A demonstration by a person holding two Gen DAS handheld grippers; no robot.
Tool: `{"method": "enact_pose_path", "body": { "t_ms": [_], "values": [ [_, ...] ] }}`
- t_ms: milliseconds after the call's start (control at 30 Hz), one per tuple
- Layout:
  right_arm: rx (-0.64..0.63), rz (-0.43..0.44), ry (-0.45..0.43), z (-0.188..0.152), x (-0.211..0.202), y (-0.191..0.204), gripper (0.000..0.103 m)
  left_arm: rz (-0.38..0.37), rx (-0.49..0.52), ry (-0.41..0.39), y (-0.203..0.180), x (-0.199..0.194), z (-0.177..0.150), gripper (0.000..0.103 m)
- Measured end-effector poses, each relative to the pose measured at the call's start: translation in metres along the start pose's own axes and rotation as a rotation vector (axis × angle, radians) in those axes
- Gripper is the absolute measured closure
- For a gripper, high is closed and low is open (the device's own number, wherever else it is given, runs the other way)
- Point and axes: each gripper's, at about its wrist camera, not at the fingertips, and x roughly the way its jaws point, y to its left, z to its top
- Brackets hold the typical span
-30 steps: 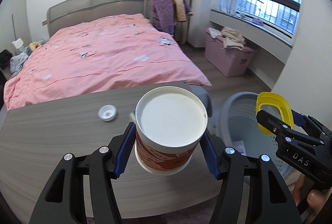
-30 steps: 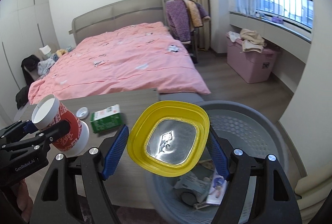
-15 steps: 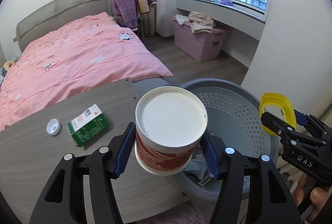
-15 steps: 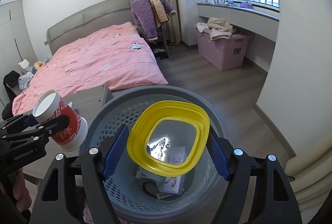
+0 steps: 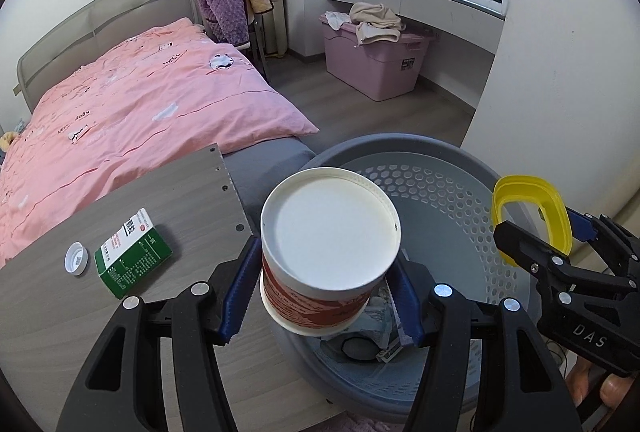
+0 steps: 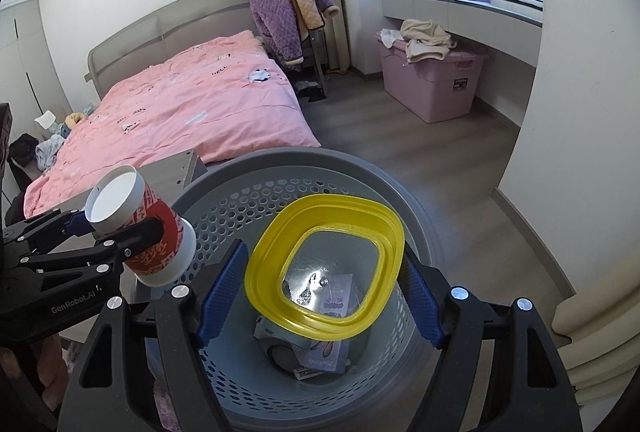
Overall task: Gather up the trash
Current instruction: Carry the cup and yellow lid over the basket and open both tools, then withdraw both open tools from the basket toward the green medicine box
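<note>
My left gripper is shut on a red-and-white paper cup, which hangs over the near rim of a grey perforated basket. The right wrist view shows that cup at the basket's left edge. My right gripper is shut on a yellow plastic tub with a foil bottom, held above the basket's opening. Papers and wrappers lie at the basket's bottom. A green carton and a white bottle cap rest on the grey wooden table.
A pink bed lies behind the table. A chair draped with purple and beige clothes stands beside it. A pink storage box sits under the window ledge. A white wall rises to the right of the basket.
Both grippers have swung right and slightly down, from over the table to over the basket. The cup and the yellow tub stay gripped. The carton and cap have slid to the left of view.
</note>
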Motion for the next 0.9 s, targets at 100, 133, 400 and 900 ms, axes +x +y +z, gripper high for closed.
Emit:
{"method": "enact_pose_path", "body": {
  "t_ms": [100, 133, 400, 900],
  "values": [
    [0.001, 0.001, 0.007, 0.0, 0.003, 0.0, 0.03, -0.003, 0.004, -0.001, -0.002, 0.0, 0.002, 0.044],
    [0.001, 0.002, 0.008, -0.001, 0.002, 0.0, 0.03, -0.005, 0.005, -0.002, -0.003, 0.001, 0.002, 0.044],
    [0.005, 0.004, 0.011, 0.0, 0.005, 0.0, 0.03, -0.024, 0.017, -0.006, -0.008, 0.003, 0.004, 0.044],
    [0.027, -0.014, -0.033, 0.0, -0.009, -0.008, 0.015, -0.04, 0.015, -0.03, -0.013, -0.004, 0.007, 0.03]
  ]
}}
